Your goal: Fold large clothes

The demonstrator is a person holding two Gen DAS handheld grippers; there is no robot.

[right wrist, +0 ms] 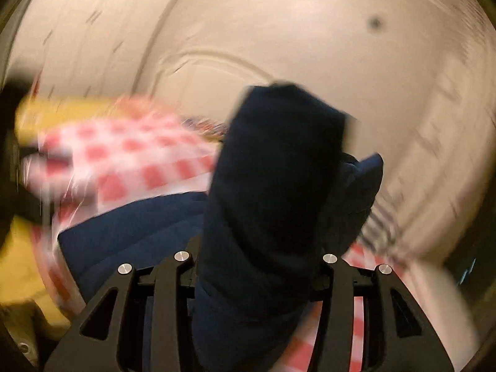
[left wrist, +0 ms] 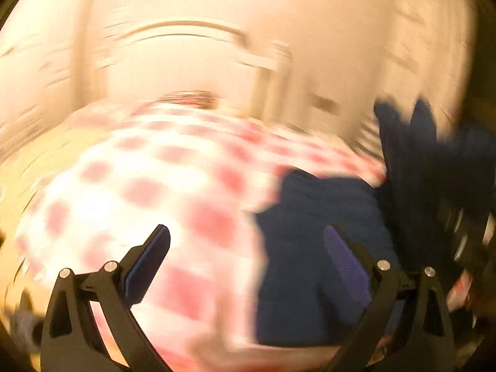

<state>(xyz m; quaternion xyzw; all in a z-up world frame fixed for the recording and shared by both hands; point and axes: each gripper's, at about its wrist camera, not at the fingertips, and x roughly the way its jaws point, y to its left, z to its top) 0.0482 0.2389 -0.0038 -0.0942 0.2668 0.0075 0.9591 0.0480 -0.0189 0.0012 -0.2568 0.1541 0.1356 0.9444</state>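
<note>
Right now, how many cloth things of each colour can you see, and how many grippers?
Dark navy blue garment: 1, bunched in the right gripper
Red-and-white checked cloth: 1, spread underneath
Yellow fabric: 1, at the edge, too blurred to identify
Black two-finger grippers: 2, the left gripper open and holding nothing
Total: 5

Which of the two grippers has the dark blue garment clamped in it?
The right gripper: navy garment bunches between its fingers. The left gripper stands open and empty.
</note>
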